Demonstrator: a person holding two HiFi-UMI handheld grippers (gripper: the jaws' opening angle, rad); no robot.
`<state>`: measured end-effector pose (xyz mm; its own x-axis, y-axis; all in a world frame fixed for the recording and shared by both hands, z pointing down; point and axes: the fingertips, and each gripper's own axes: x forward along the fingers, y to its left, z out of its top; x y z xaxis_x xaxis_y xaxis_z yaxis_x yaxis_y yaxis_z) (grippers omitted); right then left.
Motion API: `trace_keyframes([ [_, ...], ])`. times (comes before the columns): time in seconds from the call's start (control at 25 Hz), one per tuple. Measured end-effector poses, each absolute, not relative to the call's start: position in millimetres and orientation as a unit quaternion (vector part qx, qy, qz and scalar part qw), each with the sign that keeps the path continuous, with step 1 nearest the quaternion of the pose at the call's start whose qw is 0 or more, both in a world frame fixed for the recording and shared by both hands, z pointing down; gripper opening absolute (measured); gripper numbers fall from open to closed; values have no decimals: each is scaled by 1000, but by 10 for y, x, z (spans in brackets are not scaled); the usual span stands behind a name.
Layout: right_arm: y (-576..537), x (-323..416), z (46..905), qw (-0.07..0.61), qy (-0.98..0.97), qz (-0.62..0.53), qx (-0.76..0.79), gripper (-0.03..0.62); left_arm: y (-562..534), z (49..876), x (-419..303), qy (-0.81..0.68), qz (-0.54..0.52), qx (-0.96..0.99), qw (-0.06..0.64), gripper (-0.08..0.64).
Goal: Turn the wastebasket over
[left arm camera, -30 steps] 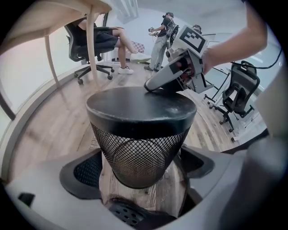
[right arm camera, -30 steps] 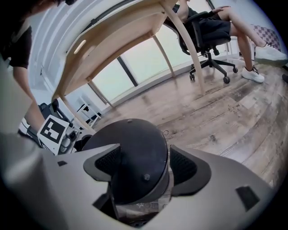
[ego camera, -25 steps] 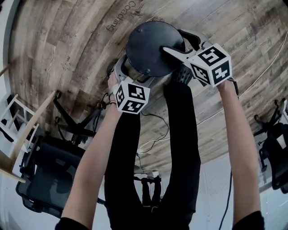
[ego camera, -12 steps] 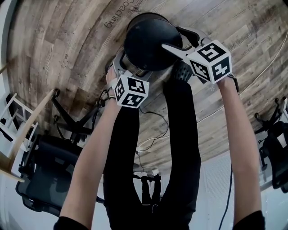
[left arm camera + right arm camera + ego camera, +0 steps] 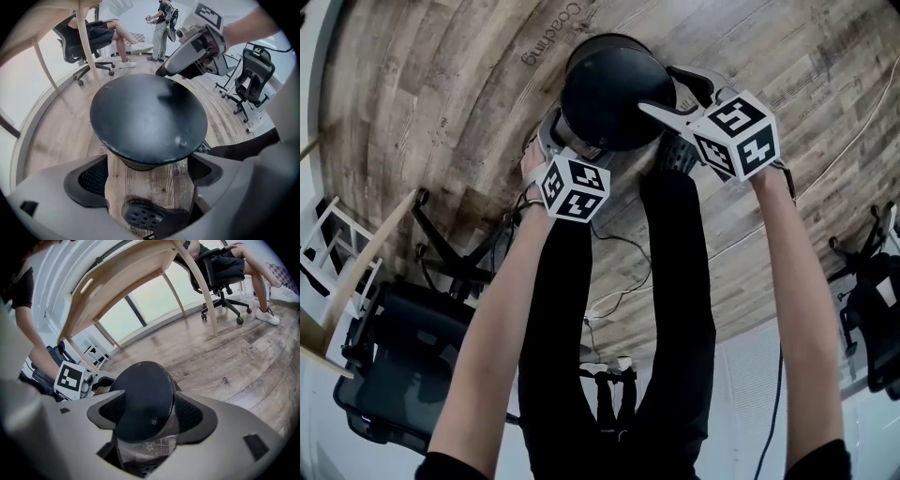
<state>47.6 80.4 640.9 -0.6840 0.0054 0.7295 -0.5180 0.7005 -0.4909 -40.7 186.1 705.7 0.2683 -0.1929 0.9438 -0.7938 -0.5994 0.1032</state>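
Wastebasket (image 5: 609, 94) is on the wood floor (image 5: 441, 112) just ahead of our feet, base up. Right gripper (image 5: 150, 411) straddles the base end: fingers (image 5: 190, 416) are spread wide and pinching the basket, one pad on each side. Left gripper (image 5: 147, 173) is just beside the near wall, with its fingers (image 5: 91, 178) spread and not touching it. We see only floor and a shoe (image 5: 145, 215) between them.

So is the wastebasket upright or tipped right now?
Tipped over: the wastebasket shows its flat closed base to all three views, mouth out of sight, with the right claw clamped on its sides.
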Motion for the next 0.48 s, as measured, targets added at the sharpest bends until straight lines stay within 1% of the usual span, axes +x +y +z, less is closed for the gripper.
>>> trace_keyframes([
  [0.24, 780, 471, 6171, 376, -845, 350, 148, 334, 1925, 6940, -711, -354, 513, 712, 324, 555],
  [0.48, 697, 357, 5605, 367, -850, 342, 158, 334, 1795, 6327, -841, -374, 495, 714, 323, 555],
])
